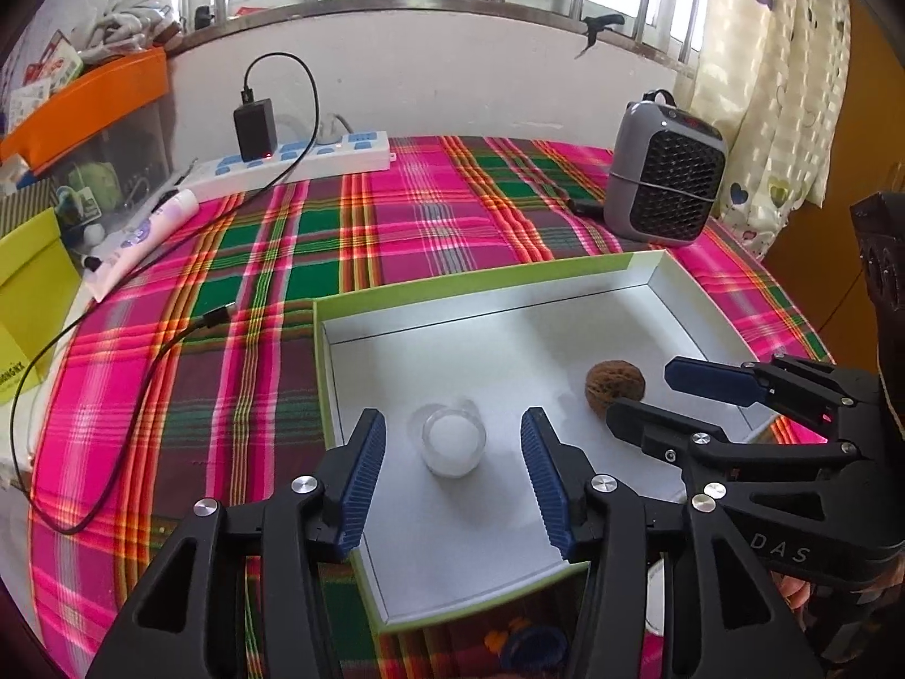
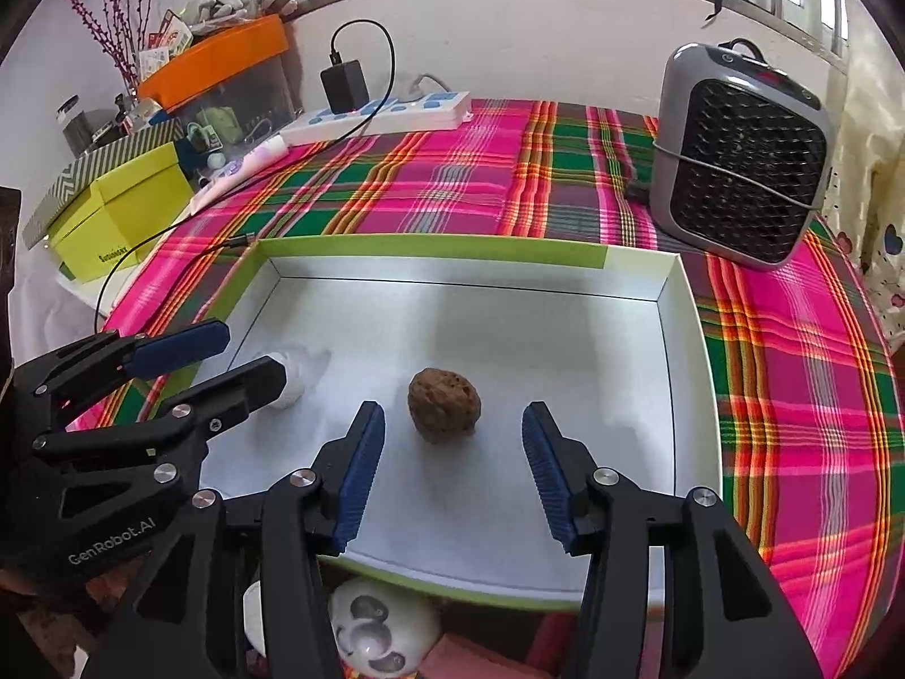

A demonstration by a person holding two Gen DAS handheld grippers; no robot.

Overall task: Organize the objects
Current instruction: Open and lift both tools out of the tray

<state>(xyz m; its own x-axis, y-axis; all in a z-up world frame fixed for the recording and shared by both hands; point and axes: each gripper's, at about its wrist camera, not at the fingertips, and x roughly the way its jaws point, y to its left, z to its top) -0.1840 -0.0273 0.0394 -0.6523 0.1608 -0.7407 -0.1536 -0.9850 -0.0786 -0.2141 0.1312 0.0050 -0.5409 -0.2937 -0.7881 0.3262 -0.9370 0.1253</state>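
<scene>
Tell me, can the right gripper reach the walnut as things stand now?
Probably yes. The right gripper is open, and the walnut lies in the tray just ahead of its fingers, with nothing between them.

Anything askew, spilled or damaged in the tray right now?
Nothing stands out. The walnut and small clear cup sit apart inside the tray, cup upright, nothing spilled. Both left gripper and right gripper are open.

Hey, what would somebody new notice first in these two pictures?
Probably the bright pink and green plaid cloth over the table, with a shallow white tray lying on it. Inside sit a brown walnut and a small clear jar, each framed by an open gripper. A grey heater stands behind.
</scene>
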